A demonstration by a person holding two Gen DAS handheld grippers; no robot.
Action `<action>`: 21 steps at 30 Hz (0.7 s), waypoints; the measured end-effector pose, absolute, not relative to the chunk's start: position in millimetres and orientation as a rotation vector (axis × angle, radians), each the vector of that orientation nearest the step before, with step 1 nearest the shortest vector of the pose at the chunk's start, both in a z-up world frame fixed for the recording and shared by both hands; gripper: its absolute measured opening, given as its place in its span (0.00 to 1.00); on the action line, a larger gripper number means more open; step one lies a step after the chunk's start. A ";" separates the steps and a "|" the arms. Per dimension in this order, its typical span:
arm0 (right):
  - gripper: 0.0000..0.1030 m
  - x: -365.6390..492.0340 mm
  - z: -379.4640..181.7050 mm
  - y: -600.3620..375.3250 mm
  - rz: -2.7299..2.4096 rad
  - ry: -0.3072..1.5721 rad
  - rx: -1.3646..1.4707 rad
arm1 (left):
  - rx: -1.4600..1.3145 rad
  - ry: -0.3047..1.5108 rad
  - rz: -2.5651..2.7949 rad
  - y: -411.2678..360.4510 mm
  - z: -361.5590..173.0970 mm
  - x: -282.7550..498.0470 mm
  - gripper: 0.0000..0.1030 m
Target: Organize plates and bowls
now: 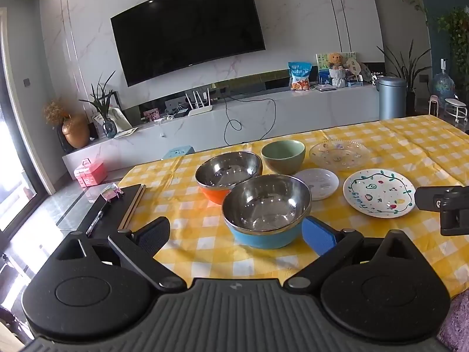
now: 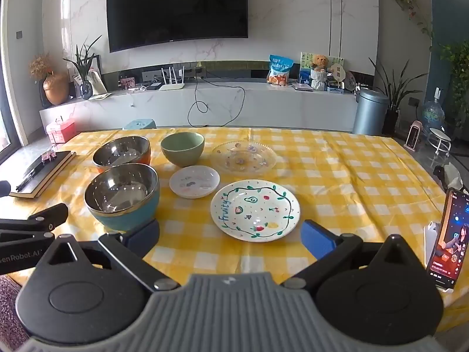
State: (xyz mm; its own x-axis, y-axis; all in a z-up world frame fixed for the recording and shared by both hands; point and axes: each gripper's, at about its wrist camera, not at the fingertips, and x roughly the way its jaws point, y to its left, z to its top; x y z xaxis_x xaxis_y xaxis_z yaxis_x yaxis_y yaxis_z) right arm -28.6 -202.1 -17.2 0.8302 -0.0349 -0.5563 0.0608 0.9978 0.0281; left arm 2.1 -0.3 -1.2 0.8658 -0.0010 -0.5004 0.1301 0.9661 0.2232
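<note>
On the yellow checked tablecloth (image 1: pixel 187 228) stand a blue-sided steel bowl (image 1: pixel 265 211) (image 2: pixel 123 199), an orange-sided steel bowl (image 1: pixel 227 176) (image 2: pixel 121 152) behind it, and a green ceramic bowl (image 1: pixel 283 157) (image 2: pixel 182 148). To their right lie a small white plate (image 1: pixel 318 183) (image 2: pixel 194 181), a clear glass plate (image 1: pixel 339 154) (image 2: pixel 244 157) and a white "Fruity" plate (image 1: pixel 379 192) (image 2: pixel 255 209). My left gripper (image 1: pixel 236 234) is open and empty, just before the blue bowl. My right gripper (image 2: pixel 230 234) is open and empty, just before the Fruity plate.
A dark notebook with a pen (image 1: pixel 114 205) (image 2: pixel 41 176) lies at the table's left edge. A phone on a stand (image 2: pixel 447 237) is at the right edge. Behind the table are a TV console (image 2: pixel 205 105) and a grey bin (image 2: pixel 370 111).
</note>
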 end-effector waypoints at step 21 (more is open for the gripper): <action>0.98 -25.8 -18.8 -199.6 -0.044 0.616 0.056 | 0.252 0.556 -0.091 -3.8 -6.0 2.6 1.00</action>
